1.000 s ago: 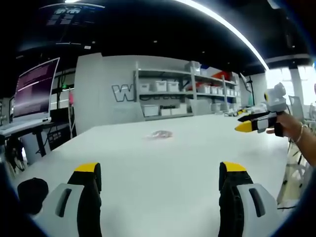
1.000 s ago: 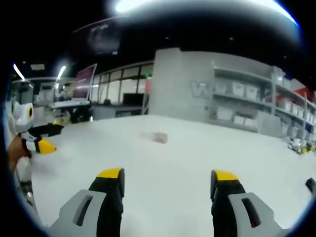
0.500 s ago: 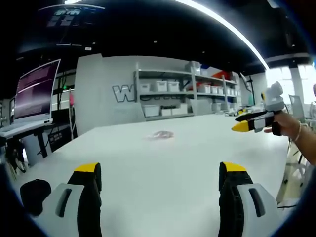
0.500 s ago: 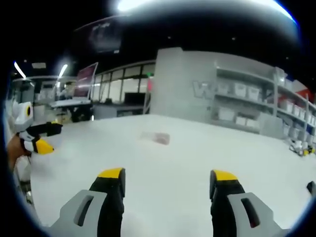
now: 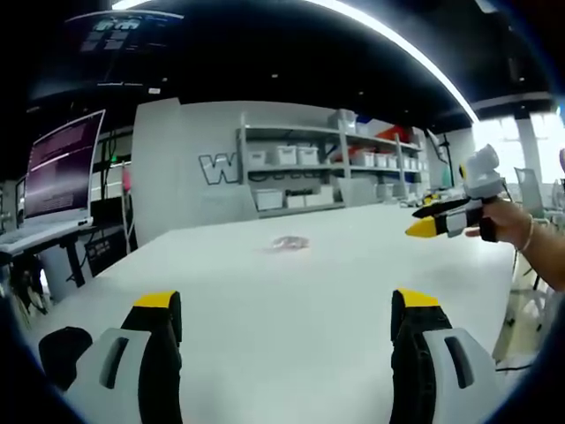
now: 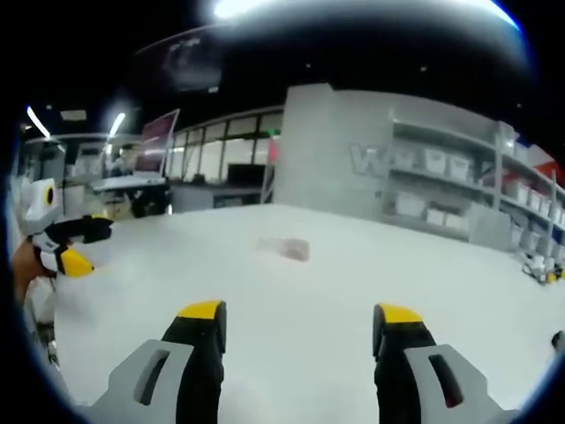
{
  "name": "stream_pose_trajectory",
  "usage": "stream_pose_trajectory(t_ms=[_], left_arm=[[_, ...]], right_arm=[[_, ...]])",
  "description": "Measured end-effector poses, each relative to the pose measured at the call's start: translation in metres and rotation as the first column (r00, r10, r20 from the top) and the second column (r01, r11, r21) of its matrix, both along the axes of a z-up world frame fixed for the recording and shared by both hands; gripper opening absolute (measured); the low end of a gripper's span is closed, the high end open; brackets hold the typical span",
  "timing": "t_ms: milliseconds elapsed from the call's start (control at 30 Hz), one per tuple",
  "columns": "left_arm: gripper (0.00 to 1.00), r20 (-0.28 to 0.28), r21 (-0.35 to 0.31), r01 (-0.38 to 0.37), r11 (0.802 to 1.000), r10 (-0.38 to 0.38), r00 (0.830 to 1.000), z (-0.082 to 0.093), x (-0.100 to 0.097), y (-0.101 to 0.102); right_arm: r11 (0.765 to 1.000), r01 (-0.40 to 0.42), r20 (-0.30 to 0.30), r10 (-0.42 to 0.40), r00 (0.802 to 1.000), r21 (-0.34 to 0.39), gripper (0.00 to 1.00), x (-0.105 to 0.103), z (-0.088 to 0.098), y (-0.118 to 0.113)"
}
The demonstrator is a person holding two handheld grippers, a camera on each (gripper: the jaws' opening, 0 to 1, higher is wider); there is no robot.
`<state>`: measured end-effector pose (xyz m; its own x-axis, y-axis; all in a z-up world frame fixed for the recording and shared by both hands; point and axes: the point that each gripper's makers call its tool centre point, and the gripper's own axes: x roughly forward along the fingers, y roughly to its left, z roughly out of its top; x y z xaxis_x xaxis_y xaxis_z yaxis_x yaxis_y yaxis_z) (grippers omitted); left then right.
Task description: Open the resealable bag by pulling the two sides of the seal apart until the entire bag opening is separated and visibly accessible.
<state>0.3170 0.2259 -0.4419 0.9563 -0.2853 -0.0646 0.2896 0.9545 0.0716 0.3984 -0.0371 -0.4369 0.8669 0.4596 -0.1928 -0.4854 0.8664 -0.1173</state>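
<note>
**Two tongs spread wide, bag lying far up the counter**

Two pairs of tongs hang above a broad white counter (image 5: 291, 300), and both are released, jaws standing well apart with nothing between them. In the left gripper view the left tongs (image 5: 287, 309) show their yellow-tipped black jaws rising from the bottom edge, the bare counter visible in the gap. In the right gripper view the right tongs (image 6: 300, 320) look the same: yellow tips, wide gap, nothing gripped.

Each pair shows up in the other's view. Off to the right of the left gripper view, a person's hand (image 5: 508, 225) holds the right tongs out over the counter's far side, yellow tip pointing inward. At the left edge of the right gripper view the left tongs appear, held above the counter's edge.

Farther up the counter, well apart from both pairs, lies the resealable bag (image 5: 290, 241), a small, flat, clear thing resting on the surface; whether its seal is shut is too small to tell. It sits near the middle in the right gripper view too (image 6: 291, 248).

Beyond the counter stand grey shelves (image 5: 305, 168) carrying white bins, and a lit monitor (image 5: 60, 163) on a desk at the left.
</note>
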Motion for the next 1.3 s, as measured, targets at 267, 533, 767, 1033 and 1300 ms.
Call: stream_pose_trajectory(t_ms=[267, 533, 767, 1033, 1300], left_arm=[[0.96, 0.003, 0.008, -0.002, 1.0, 0.002, 1.0, 0.003, -0.001, 0.002], [0.96, -0.002, 0.008, -0.004, 1.0, 0.004, 1.0, 0.0, -0.003, 0.003], [0.96, -0.002, 0.007, -0.007, 1.0, 0.007, 1.0, 0.0, -0.004, 0.004], [0.96, -0.004, 0.006, -0.002, 1.0, 0.002, 1.0, -0.002, -0.004, 0.002], [0.96, -0.008, 0.009, -0.006, 1.0, 0.006, 1.0, -0.003, -0.004, 0.003]], right_arm=[[1.0, -0.004, -0.001, 0.004, 1.0, 0.004, 0.67, 0.005, 0.004, 0.003], [1.0, -0.009, 0.0, 0.009, 1.0, 0.004, 0.67, 0.01, 0.004, 0.008], [1.0, -0.009, -0.002, 0.009, 1.0, 0.008, 0.67, 0.015, 0.005, 0.012], [1.0, -0.02, 0.002, 0.02, 1.0, 0.009, 0.67, 0.022, 0.009, 0.019], [1.0, -0.026, -0.004, 0.026, 1.0, 0.013, 0.66, 0.025, 0.008, 0.024]])
